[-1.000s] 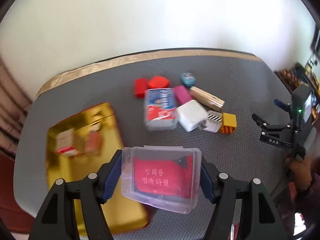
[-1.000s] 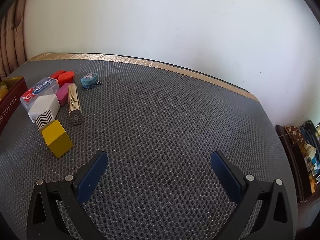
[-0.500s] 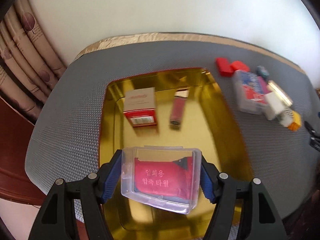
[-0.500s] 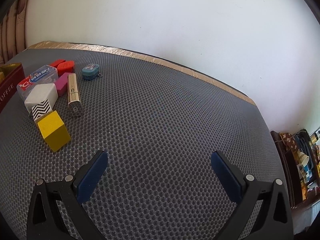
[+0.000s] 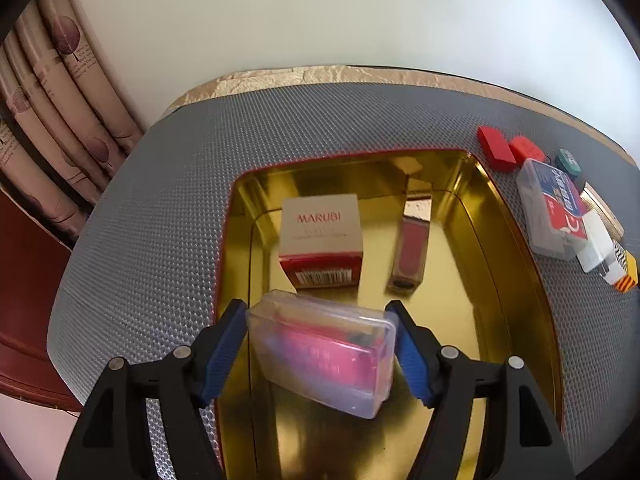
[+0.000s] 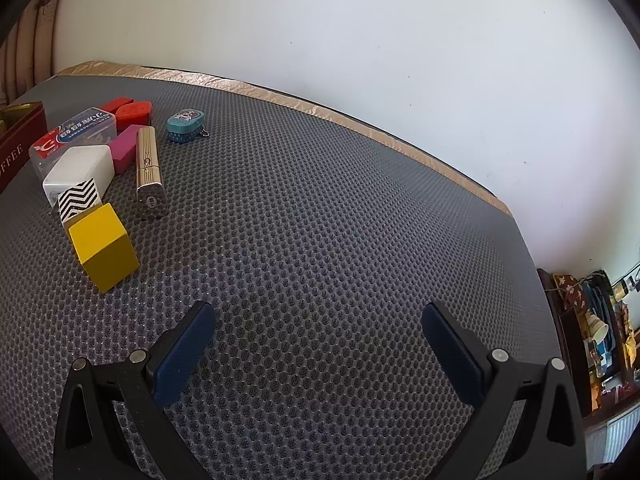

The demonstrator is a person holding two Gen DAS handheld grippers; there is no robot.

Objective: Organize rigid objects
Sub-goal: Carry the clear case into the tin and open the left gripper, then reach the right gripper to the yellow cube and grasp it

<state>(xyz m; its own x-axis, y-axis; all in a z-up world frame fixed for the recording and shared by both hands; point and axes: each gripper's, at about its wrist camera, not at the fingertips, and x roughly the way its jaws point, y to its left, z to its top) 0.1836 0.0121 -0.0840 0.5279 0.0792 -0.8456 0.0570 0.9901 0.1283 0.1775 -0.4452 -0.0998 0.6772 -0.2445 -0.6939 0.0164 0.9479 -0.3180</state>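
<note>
Left gripper (image 5: 320,344): jaws opening, the clear plastic case (image 5: 324,356) tilted between them, above the gold tin (image 5: 516,240).
Right gripper (image 6: 316,340): wide apart, empty, over the bench (image 6: 320,200).

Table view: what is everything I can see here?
Tray: one, gold, red rim, on the mat.
MARUBI box: one, beige-red, in tray.
Gloss tube: one, pink, in tray.
Clear case: one, pink contents, tilted over tray.
Labelled case: one, clear, beside tray.
Red blocks: two, behind it.
Pink block, gold bar, teal tin, white charger, zigzag block, yellow cube: one each, clustered.
Mat: one, grey.
Left gripper: opening, clear case between its pads.
Right gripper: open, empty.
</note>
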